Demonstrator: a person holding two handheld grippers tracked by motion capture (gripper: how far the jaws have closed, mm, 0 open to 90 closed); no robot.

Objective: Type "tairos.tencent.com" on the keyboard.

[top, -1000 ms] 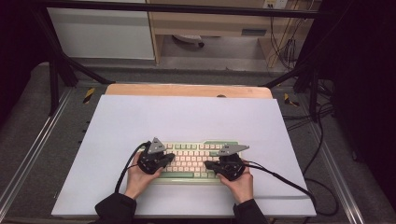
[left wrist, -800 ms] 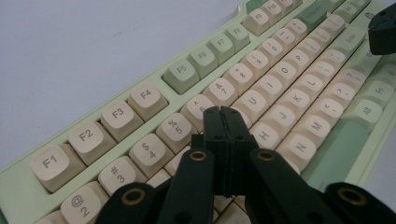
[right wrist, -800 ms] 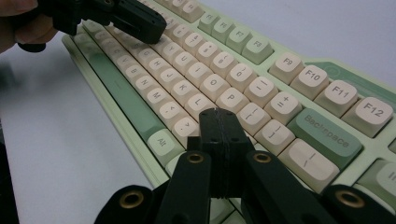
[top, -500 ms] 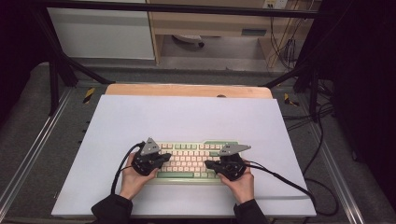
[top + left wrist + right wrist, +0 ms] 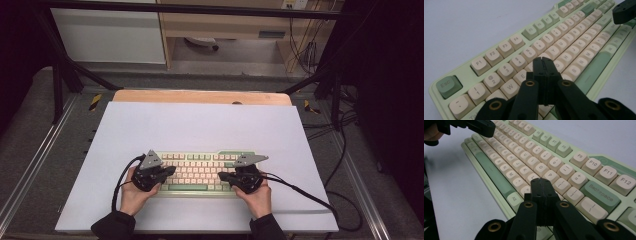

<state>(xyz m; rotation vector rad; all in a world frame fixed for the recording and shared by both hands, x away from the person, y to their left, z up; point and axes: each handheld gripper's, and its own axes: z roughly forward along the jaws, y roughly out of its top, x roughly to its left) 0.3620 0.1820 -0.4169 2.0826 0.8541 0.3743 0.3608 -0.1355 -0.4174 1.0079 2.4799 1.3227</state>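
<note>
Both the left gripper and the right gripper are clenched on nothing above the green mechanical keyboard lying near the front of the white table, so a broad closed tip may press two neighbouring keys together.
</note>
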